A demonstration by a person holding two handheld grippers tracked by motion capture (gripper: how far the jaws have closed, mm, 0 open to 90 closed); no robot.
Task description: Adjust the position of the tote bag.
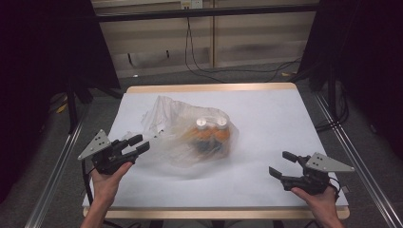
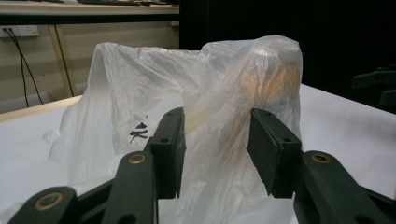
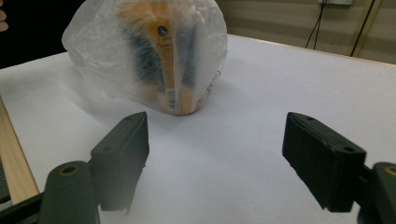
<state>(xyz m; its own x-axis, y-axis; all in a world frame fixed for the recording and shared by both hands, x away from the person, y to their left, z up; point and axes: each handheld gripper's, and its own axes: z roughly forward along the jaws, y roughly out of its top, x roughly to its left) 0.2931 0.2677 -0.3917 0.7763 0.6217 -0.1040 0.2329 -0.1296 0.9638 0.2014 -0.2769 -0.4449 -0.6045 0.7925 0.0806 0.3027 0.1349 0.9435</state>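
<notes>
Plastic bag (image 1: 190, 135) lying at the centre of the high view on the white tabletop (image 1: 266, 118), sagging around two orange bottles (image 1: 212, 135) with white caps, standing side by side inside it. Left tool (image 1: 139, 144) sitting at the lower left of that frame, held from below by a hand (image 1: 105, 183), tips reaching the crumpled near edge of the bag. Jaws standing partly apart in the left gripper view, a fold of the thin bag (image 2: 215, 126) lying between them; pressing on the film not discernible. Dark printed mark showing on the bag at centre left of that view. Right tool (image 1: 283, 164) resting at the lower right of the high view, held by the other hand (image 1: 323, 202), well apart from the bag and pointing toward it. Jaws standing wide apart in the right gripper view, bare tabletop (image 3: 261, 93) lying between them. Bag (image 3: 144, 51) standing at the upper left of that frame, orange labelled bottle (image 3: 163, 56) showing through the film. Wooden edge of the tabletop running along the lower left there.
</notes>
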